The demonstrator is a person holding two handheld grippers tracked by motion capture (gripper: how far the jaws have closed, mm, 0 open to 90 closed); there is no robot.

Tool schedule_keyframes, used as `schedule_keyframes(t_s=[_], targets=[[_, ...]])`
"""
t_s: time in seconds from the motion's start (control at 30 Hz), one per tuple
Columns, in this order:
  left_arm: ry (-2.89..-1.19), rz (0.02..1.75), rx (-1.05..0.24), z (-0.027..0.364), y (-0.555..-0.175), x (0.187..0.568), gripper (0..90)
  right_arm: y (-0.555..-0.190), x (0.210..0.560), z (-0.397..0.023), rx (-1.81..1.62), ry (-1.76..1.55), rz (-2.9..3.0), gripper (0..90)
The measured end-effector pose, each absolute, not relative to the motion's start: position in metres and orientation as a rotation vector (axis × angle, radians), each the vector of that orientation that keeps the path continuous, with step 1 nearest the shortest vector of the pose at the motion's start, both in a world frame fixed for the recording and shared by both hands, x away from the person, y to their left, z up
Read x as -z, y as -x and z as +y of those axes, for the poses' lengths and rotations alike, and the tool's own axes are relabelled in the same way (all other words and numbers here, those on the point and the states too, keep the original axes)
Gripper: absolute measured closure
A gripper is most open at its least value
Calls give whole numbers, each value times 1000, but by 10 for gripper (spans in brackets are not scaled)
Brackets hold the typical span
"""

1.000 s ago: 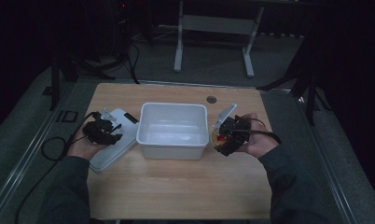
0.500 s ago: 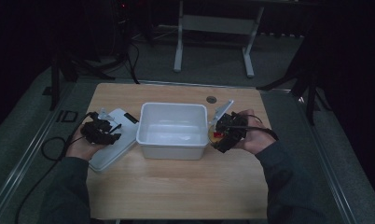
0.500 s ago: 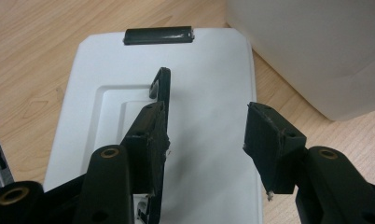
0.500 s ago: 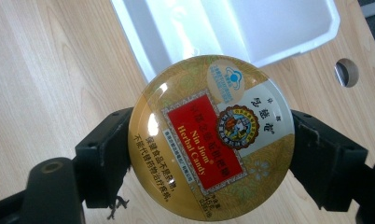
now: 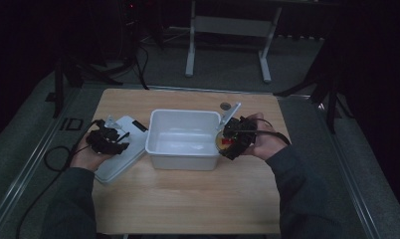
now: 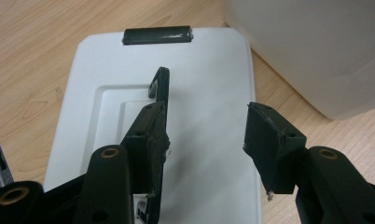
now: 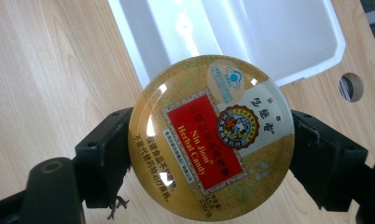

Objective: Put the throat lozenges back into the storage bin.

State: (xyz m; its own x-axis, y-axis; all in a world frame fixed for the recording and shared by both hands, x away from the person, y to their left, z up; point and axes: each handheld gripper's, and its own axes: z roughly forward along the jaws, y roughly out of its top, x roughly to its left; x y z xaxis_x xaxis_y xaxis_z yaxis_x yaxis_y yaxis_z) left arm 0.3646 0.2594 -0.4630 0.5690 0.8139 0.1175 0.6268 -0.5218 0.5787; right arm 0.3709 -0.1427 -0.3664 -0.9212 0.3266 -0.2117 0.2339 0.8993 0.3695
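The right hand-held gripper (image 7: 209,154) is clamped on the candy tin (image 7: 211,137), at the white bin's (image 5: 160,144) right rim, centre frame, not yet dropped in. The left hand-held gripper (image 6: 206,140), jaws apart, hovers over the lid (image 6: 213,70), which is off.

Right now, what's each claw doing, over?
Right claw shut on candy tin, beside white bin. Left claw open over bin lid. Bin empty, nothing in the way.

The round candy tin (image 7: 211,138) clamped in the right tool (image 7: 209,158) reads "Nin Jiom Herbal Candy" on its red label.
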Motion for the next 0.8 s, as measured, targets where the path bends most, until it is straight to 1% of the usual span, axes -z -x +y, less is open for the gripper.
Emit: schedule_keyframes(t_s=[0.8], targets=[[-2316,1155,-516,260,-365,463,482,-380,369,-126,-478,-399,2825,200]])
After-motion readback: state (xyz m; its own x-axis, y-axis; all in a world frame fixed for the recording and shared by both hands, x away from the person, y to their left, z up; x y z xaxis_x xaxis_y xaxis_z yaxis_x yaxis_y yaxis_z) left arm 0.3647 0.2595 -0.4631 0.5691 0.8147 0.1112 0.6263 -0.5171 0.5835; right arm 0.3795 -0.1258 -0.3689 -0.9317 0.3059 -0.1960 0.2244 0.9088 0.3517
